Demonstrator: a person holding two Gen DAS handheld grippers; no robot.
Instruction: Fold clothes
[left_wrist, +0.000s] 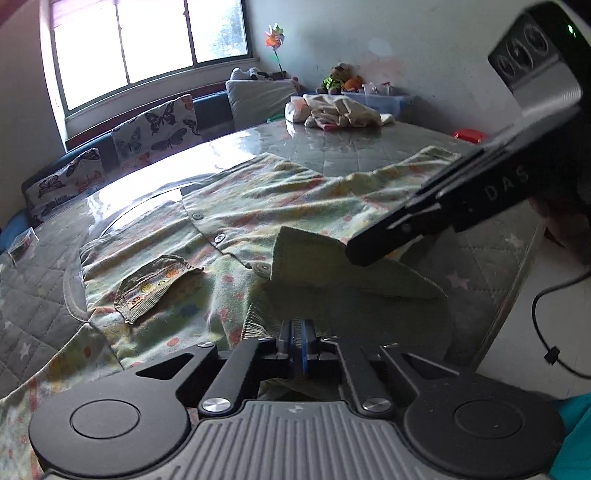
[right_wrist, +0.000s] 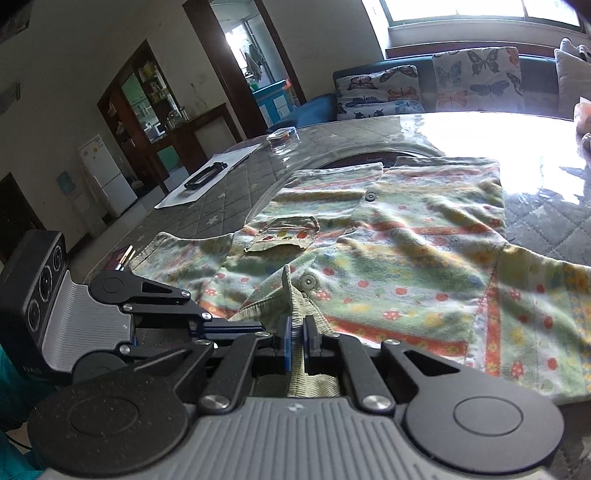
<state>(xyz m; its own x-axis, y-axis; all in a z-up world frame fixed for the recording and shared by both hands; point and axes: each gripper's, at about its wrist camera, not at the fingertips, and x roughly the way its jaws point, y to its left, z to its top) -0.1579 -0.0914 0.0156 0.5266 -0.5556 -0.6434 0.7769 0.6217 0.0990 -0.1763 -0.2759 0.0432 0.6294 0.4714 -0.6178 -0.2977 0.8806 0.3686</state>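
The left gripper (left_wrist: 298, 345), at the bottom centre of its own view, is pinched tight on the ribbed green collar (left_wrist: 332, 269) of the flowered shirt (left_wrist: 236, 210). In the right wrist view the right gripper (right_wrist: 297, 345) is likewise clamped on a strip of that collar (right_wrist: 295, 295), which stands up between its blue pads (right_wrist: 286, 343); the left gripper shows again at the lower left, its fingers just beside the right one's. The shirt lies spread, buttoned front up with its small pocket (right_wrist: 284, 234) showing, across the middle of the quilted grey table (right_wrist: 207, 218). A heap of other clothes (left_wrist: 340, 109) sits at the table's far edge, upper right of the left view.
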